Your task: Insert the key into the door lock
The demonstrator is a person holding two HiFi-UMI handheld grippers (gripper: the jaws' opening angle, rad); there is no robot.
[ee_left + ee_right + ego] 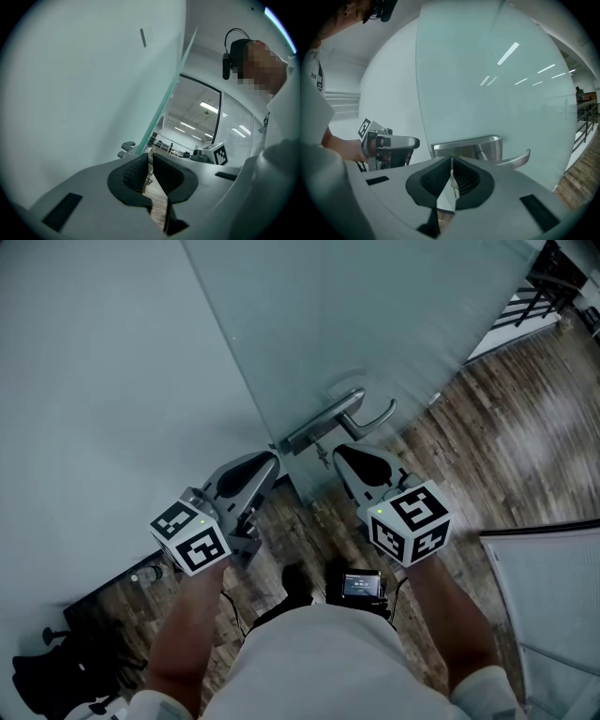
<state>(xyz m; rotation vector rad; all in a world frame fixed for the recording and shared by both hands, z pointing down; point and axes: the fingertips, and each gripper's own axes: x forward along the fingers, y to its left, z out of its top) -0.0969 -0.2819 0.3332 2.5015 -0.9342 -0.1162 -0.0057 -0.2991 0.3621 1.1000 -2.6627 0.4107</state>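
The frosted glass door point(375, 315) carries a metal lock plate point(314, 427) with a lever handle point(370, 418). My right gripper point(339, 452) is just below the handle, shut on a thin metal key point(451, 169) that stands upright between its pads, a small tag point(454, 188) hanging from it. The lock plate point(466, 146) and lever point(513, 160) sit right ahead of the key. My left gripper point(275, 461) is at the door's edge point(161, 112), which runs down into the narrow gap between its jaws point(150, 158). Whether the pads press on it is unclear.
A pale wall point(94, 381) is on the left, wooden floor point(506, 446) below and to the right. Another glass panel point(553, 596) stands at lower right, dark equipment point(47, 676) at lower left. A small screen device point(361, 585) hangs at the person's waist.
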